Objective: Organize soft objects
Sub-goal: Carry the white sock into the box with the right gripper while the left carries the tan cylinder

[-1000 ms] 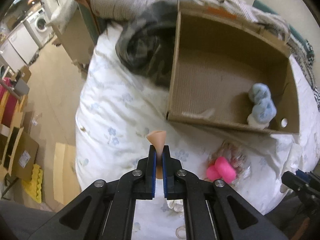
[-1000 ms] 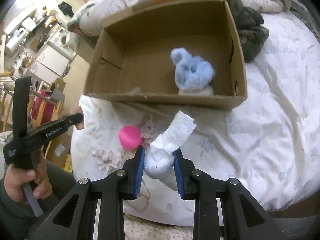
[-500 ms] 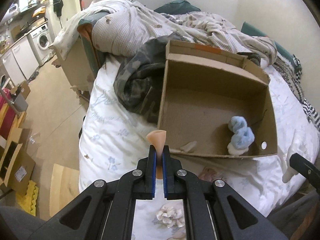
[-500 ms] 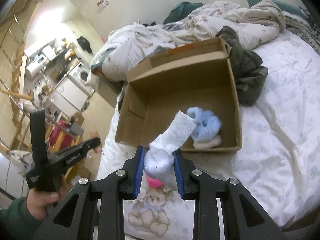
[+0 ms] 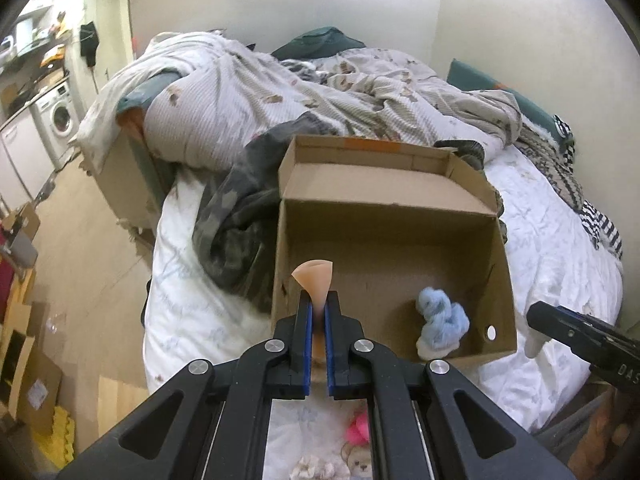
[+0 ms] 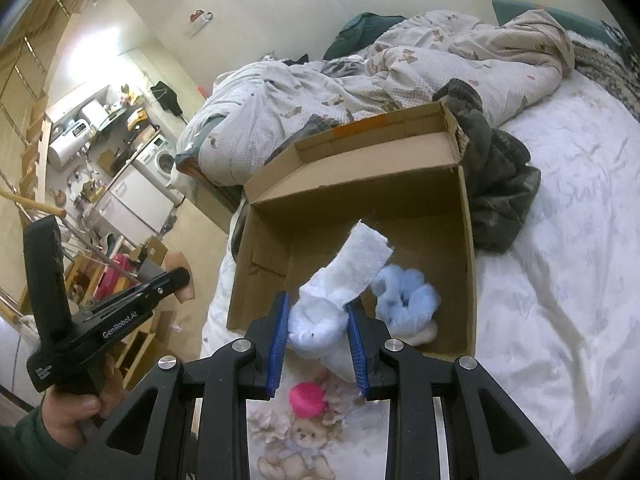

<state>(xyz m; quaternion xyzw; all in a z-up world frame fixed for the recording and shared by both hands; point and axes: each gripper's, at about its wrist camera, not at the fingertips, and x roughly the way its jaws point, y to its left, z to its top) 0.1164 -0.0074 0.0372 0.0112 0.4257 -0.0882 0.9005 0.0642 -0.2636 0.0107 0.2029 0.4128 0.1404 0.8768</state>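
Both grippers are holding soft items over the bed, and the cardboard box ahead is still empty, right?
Not empty. The right wrist view shows a fluffy blue item already lying in the cardboard box, near its right wall. The rest holds: the left gripper grips a peach piece and the right gripper grips a white plush.

bed (image 5: 560, 264) with white floral sheet | open cardboard box (image 5: 384, 240) at its middle | dark camouflage garment (image 5: 236, 216) against the box's far corner | rumpled duvet (image 5: 320, 92) behind | pink ball (image 6: 306, 398) (beside pale scrunchies (image 6: 264, 420)) near the front edge
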